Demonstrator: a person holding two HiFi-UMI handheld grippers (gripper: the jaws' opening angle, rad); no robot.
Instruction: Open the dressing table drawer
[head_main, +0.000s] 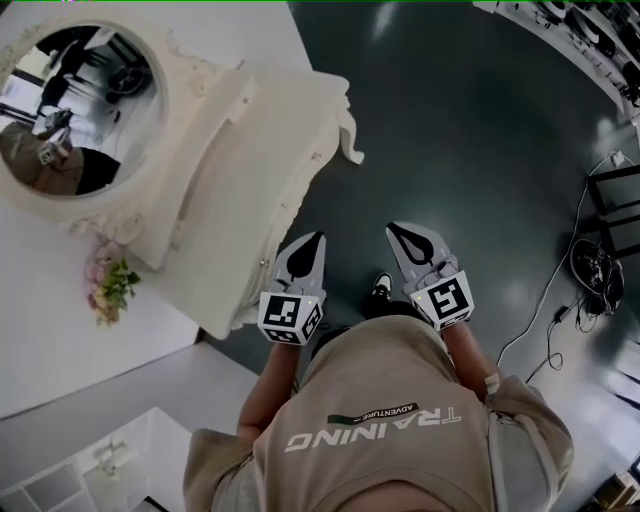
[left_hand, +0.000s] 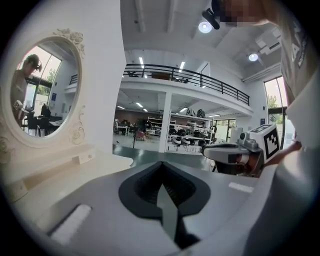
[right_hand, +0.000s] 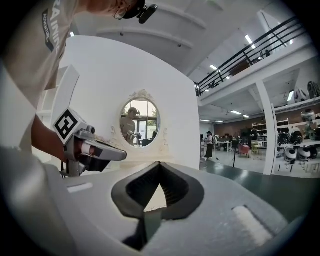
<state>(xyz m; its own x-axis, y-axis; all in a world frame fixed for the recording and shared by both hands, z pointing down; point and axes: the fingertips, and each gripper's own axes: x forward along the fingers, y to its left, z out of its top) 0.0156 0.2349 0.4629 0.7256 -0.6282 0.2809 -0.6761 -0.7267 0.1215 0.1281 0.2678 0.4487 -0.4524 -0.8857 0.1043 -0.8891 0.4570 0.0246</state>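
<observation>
Left tool (head_main: 316, 240), right tool (head_main: 393, 230) both pressed together, empty, open dark floor (head_main: 470, 150) ahead, dressing table (head_main: 260, 150) edge leftward.

bright, ceiling lights glare, fisheye edges, near blur

dressing table (head_main: 250, 180) | cream, carved | upright | oval mirror (head_main: 75, 110) on top

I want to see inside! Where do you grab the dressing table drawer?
Probably by its front handle, coming in level from the dark floor side, where the left gripper is. The tabletop covers the drawer front from above, so there's no way in from the top. The handle itself hardly shows here.
</observation>
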